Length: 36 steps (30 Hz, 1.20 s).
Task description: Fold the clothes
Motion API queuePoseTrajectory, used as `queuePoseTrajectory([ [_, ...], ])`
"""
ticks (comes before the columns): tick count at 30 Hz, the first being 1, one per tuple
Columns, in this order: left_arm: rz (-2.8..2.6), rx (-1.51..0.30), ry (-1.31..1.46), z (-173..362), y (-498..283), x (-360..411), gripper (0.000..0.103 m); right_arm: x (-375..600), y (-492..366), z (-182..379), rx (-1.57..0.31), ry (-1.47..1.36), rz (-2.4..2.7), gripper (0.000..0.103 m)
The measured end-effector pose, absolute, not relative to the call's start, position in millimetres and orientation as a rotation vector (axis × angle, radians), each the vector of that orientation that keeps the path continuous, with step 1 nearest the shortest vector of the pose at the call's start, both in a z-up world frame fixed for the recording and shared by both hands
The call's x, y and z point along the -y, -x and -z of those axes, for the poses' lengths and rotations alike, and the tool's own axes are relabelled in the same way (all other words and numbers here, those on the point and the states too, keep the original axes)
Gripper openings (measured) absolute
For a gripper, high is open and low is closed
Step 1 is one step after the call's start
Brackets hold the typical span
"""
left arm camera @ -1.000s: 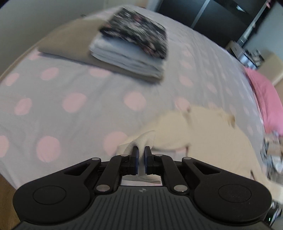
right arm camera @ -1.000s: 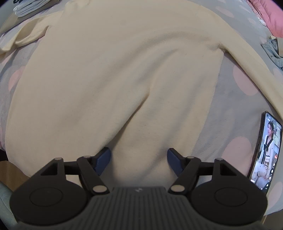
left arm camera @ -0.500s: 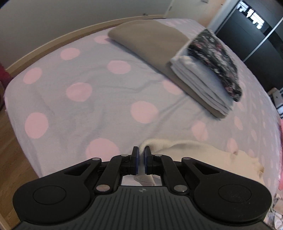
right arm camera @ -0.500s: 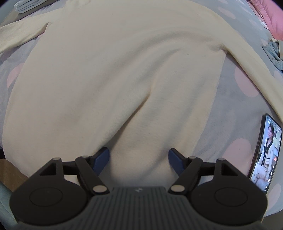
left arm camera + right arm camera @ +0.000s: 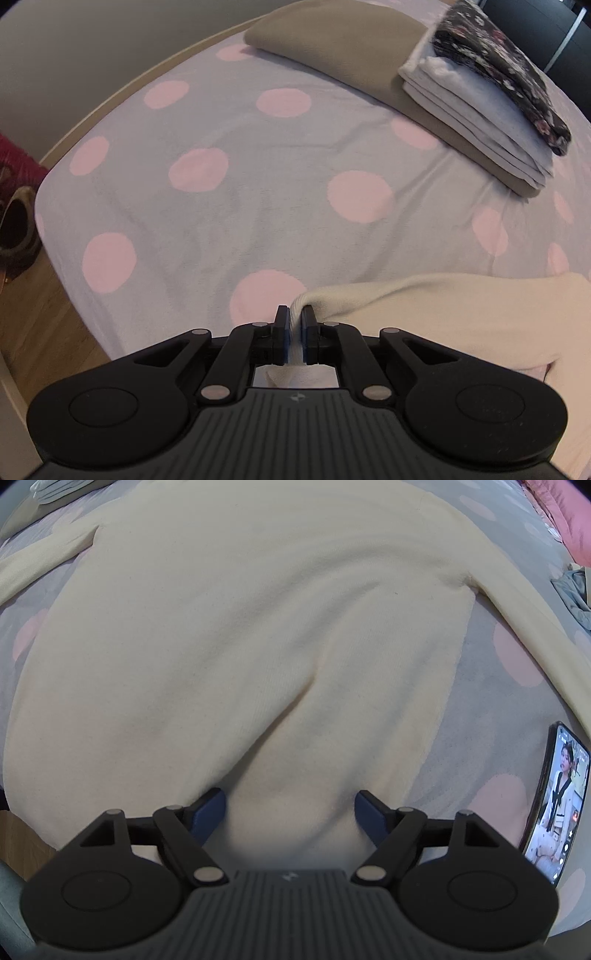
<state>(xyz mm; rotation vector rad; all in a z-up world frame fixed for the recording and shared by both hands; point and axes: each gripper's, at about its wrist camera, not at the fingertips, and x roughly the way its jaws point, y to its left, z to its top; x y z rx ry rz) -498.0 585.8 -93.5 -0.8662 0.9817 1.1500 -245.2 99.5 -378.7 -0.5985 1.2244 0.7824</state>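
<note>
A cream sweater (image 5: 258,635) lies spread flat on the polka-dot bed sheet (image 5: 280,206), with a crease running down its middle. My left gripper (image 5: 294,325) is shut on the cuff of the sweater's left sleeve (image 5: 388,295), which stretches out to the right toward the body. My right gripper (image 5: 290,808) is open, its fingers (image 5: 208,808) pressed on the sweater's lower hem area, holding nothing. The other sleeve (image 5: 524,627) runs down the right side.
A stack of folded clothes (image 5: 480,85) with a dark floral piece on top sits on a tan folded blanket (image 5: 332,40) at the far side. A phone (image 5: 554,805) with a lit screen lies right of the sweater. A pink pillow (image 5: 565,513) is far right. The bed edge and wood floor (image 5: 40,314) are left.
My left gripper has pulled the sleeve cuff outward to the left, and the sleeve now lies straight. The right gripper has stayed open on the hem.
</note>
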Motion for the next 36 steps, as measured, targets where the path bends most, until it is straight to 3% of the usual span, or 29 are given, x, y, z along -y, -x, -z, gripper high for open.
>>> queuePoseTrajectory([
  [4, -1.152, -1.069, 0.766, 93.1, 480.6, -569.5, 0.023, -94.0, 246.3, 376.0, -1.223, 0.594, -0.791, 0.08],
  [8, -1.02, -1.064, 0.715, 83.0, 451.7, -535.4, 0.026, -88.8, 247.9, 369.6, -1.227, 0.602, -0.802, 0.08],
  [12, -0.756, -1.046, 0.718, 83.7, 413.2, -479.0, 0.041, -78.7, 244.7, 356.2, -1.232, 0.593, -0.821, 0.08],
  [19, -0.409, -1.203, 0.75, 134.7, 364.8, -373.4, 0.041, -53.9, 224.0, 352.1, -1.312, 0.539, -0.786, 0.077],
  [22, -0.352, -1.289, 0.708, 153.1, 356.8, -344.7, 0.041, -43.0, 221.8, 355.8, -1.343, 0.537, -0.759, 0.068],
  [26, -0.3, -1.334, 0.71, 168.1, 353.7, -325.4, 0.041, -30.8, 220.7, 359.8, -1.395, 0.51, -0.757, 0.062],
  [36, -0.26, -1.394, 0.644, 182.9, 341.8, -309.4, 0.041, -12.2, 222.5, 361.2, -1.458, 0.486, -0.767, 0.06],
])
